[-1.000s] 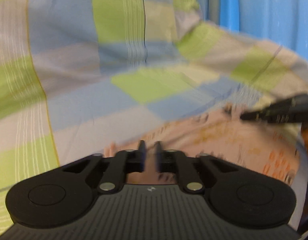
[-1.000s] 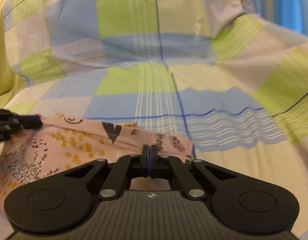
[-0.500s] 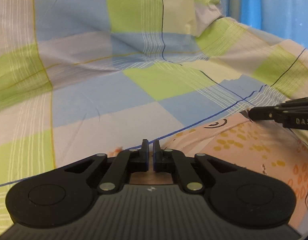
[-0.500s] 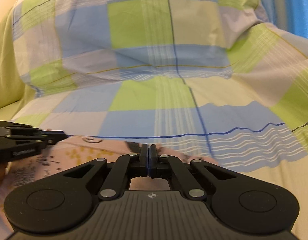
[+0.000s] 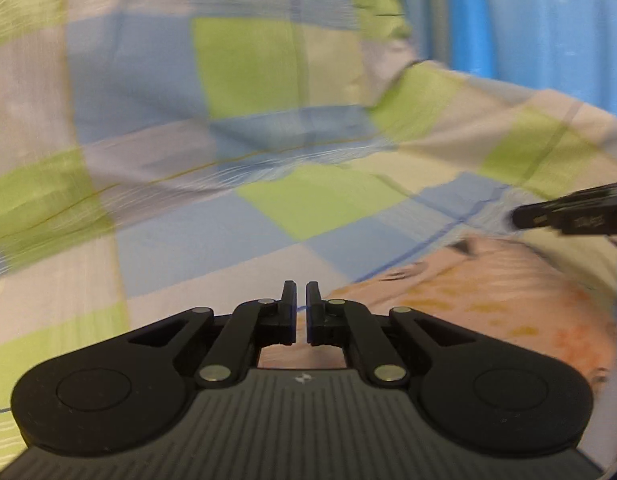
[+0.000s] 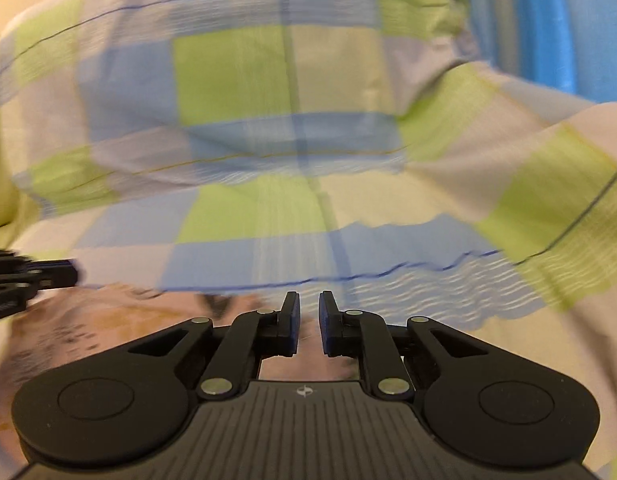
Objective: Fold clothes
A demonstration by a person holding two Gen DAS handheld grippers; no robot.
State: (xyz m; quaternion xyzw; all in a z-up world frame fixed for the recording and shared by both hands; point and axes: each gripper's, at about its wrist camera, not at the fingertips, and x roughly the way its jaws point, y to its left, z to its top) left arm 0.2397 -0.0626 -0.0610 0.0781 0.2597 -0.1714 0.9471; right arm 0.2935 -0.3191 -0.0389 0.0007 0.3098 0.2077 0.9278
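Both views are blurred. The left gripper (image 5: pixel 301 294) points toward twelve o'clock over a checked sheet (image 5: pixel 236 216) of green, blue and pale squares; its jaws stand a narrow slit apart with nothing visible between the tips. The pinkish patterned garment (image 5: pixel 488 304) lies on the sheet from about two to four o'clock of that view, its near edge running under the gripper body. The right gripper (image 5: pixel 568 216) reaches in at three o'clock, its tip near the garment's far edge; whether it touches cannot be told. In the right wrist view, the right gripper (image 6: pixel 309 304) has its jaws parted by a small gap, empty at the tips. The garment (image 6: pixel 108 320) lies at eight to nine o'clock and beneath the fingers, and the left gripper (image 6: pixel 32 276) enters at nine o'clock. A blue curtain (image 6: pixel 548 20) hangs at one o'clock.
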